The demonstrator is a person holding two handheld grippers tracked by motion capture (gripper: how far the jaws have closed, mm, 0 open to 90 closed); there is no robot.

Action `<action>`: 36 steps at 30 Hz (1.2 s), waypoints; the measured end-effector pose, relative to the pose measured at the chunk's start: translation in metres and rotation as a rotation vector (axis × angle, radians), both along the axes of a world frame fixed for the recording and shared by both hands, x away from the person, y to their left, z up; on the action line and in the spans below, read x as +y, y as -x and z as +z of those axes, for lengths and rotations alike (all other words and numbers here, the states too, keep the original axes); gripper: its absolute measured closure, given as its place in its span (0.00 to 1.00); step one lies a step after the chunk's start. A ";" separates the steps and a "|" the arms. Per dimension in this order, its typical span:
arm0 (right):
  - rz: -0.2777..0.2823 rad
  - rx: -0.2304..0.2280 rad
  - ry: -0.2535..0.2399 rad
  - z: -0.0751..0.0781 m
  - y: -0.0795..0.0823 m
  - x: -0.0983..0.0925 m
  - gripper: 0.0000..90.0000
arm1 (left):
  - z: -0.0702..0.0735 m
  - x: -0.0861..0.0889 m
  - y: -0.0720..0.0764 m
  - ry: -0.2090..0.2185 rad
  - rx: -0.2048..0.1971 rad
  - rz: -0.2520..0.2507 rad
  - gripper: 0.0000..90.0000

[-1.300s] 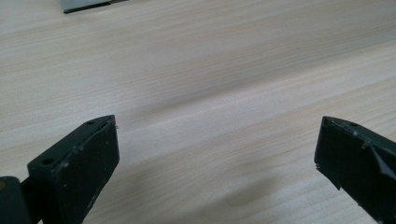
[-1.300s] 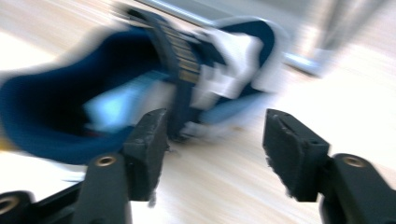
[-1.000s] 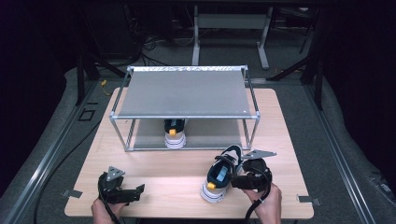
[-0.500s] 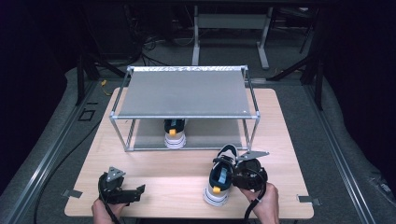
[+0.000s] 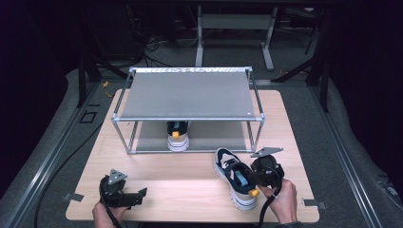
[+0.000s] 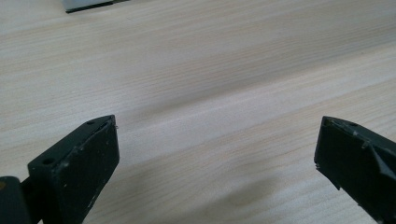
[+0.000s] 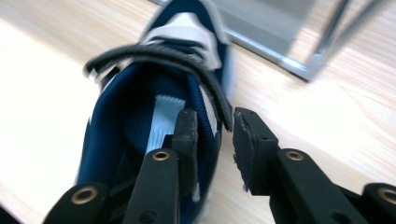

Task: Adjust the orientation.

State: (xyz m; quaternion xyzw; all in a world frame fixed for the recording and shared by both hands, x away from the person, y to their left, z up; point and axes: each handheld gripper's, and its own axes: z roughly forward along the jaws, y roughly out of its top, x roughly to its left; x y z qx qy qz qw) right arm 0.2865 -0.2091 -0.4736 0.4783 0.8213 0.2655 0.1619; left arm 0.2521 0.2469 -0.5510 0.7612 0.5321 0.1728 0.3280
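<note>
The right gripper (image 7: 212,135) is clamped on the side wall of the loose shoe (image 5: 235,178), one jaw inside the opening, one outside. Since a second ago the shoe has been swung, toe turned toward the rack (image 5: 190,95), probably for shelving beside its mate (image 5: 177,135). The rack's front post (image 5: 259,133) is judged the nearest obstruction. The left gripper (image 6: 215,154) is held apart over bare table (image 5: 180,175).

My table (image 5: 190,175) is pale wood, rounded at the corners. A metal rack (image 5: 190,95) stands on its far half, with one shoe (image 5: 178,137) on the rack's lower shelf. A second shoe (image 5: 233,178) lies on the bare wood near my right, just before the rack's corner.
</note>
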 end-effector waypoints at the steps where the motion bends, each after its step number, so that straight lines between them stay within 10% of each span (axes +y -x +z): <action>1: -0.001 -0.004 0.004 0.001 0.000 -0.002 0.74 | 0.000 0.000 0.000 0.000 0.000 0.000 0.00; 7: -0.009 -0.028 -0.138 0.013 0.017 -0.017 0.40 | 0.001 0.000 0.002 0.001 -0.003 -0.002 0.00; 16: -0.017 0.027 -0.113 -0.003 0.034 0.001 0.00 | 0.000 -0.005 0.001 -0.004 0.006 -0.017 0.00; 25: -0.051 0.058 -0.090 -0.037 0.026 0.010 0.08 | -0.001 -0.003 0.001 -0.003 0.013 -0.012 0.00; 36: -0.056 0.019 -0.099 -0.042 0.028 0.010 0.27 | -0.003 -0.005 0.002 -0.006 0.015 -0.016 0.00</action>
